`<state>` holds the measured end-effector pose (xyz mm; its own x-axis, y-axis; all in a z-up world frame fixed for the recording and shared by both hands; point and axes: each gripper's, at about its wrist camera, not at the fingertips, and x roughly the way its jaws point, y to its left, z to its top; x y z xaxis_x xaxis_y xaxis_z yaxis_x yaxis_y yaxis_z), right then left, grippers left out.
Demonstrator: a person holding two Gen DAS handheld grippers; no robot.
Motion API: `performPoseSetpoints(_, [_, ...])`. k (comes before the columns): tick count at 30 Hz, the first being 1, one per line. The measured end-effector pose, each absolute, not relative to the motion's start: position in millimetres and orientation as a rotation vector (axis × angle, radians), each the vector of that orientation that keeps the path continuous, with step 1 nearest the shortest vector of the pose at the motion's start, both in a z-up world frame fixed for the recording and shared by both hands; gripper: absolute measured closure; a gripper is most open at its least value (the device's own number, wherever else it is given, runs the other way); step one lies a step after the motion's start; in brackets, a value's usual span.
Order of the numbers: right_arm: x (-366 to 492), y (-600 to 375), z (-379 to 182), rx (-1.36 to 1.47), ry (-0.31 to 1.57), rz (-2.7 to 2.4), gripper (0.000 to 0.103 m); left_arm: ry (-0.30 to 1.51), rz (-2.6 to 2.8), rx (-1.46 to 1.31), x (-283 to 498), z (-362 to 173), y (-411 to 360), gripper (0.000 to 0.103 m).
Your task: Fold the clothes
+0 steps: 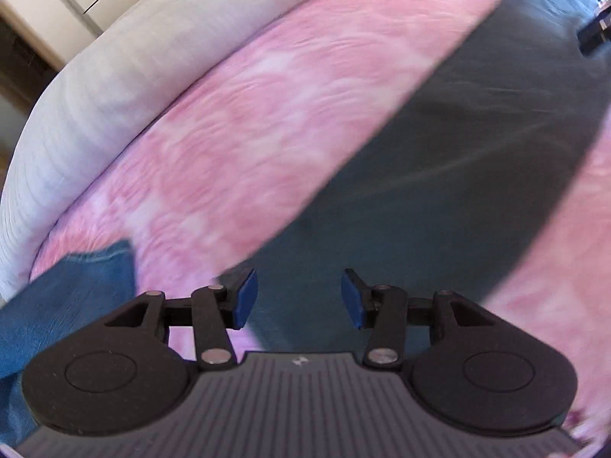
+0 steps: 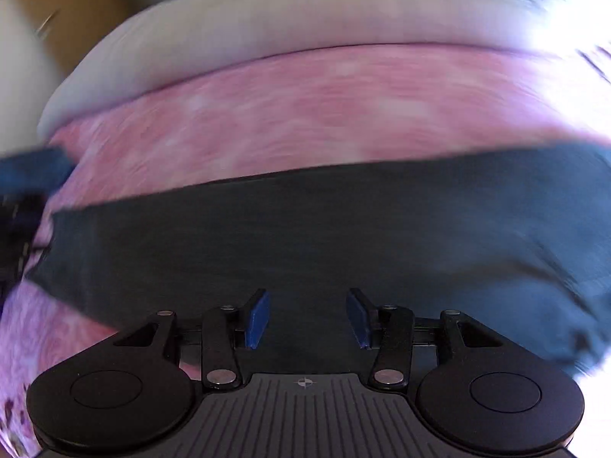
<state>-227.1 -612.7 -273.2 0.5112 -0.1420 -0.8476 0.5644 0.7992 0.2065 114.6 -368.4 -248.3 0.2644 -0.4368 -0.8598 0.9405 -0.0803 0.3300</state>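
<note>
Left wrist view: the left gripper (image 1: 299,297) is hanging released, nothing between its blue pads, over a dark teal garment (image 1: 439,175) lying flat and smooth toward 1 o'clock on a pink bedspread (image 1: 267,114). Right gripper (image 2: 307,316) is likewise gaping, empty; denim (image 1: 65,297) is lying at 9 o'clock.

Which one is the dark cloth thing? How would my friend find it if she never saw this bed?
Start with the big pink patterned bedspread that has a pale pillow along its far edge. Lying flat across the pink is a long dark teal-grey garment, right in front of the gripper fingers. The blue denim piece beside it is brighter and off at the edge.
</note>
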Motion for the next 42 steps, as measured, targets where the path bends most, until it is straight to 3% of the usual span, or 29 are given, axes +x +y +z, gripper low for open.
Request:
performPoseSetpoints(8, [-116, -595, -302, 0.108, 1.11, -0.22, 0.054, 0.697, -1.461, 1.081, 188, -268, -393, 0.064])
performPoseSetpoints(11, [-100, -601, -311, -0.089, 1.149, -0.148, 0.054, 0.732, -1.496, 1.132, 192, -281, -398, 0.092])
performPoseSetpoints(14, [-80, -607, -327, -0.204, 1.183, -0.107, 0.054, 0.745, -1.508, 1.138, 194, -281, -396, 0.097])
performPoseSetpoints(18, [-64, -608, -334, -0.24, 1.213, -0.071, 0.054, 0.724, -1.498, 1.041, 203, -254, -393, 0.097])
performPoseSetpoints(25, [-60, -623, -344, -0.146, 1.162, -0.134, 0.054, 0.833, -1.458, 1.097, 211, -293, -412, 0.095])
performPoseSetpoints(28, [-61, -630, -354, -0.089, 1.16, -0.163, 0.054, 0.877, -1.423, 1.073, 217, -296, -416, 0.088])
performPoseSetpoints(30, [-63, -637, -352, -0.056, 1.143, -0.211, 0.051, 0.859, -1.4, 1.092, 219, -292, -413, 0.075])
performPoseSetpoints(31, [-64, -640, -349, -0.047, 1.132, -0.244, 0.05, 0.844, -1.389, 1.112, 219, -288, -409, 0.074])
performPoseSetpoints(37, [-78, -630, -320, 0.087, 1.055, -0.411, 0.048, 0.676, -1.339, 1.187, 199, -252, -379, 0.076])
performPoseSetpoints(42, [-113, -573, -300, 0.234, 0.979, -0.401, 0.048, 0.687, -1.49, 1.218, 139, -258, -367, 0.075])
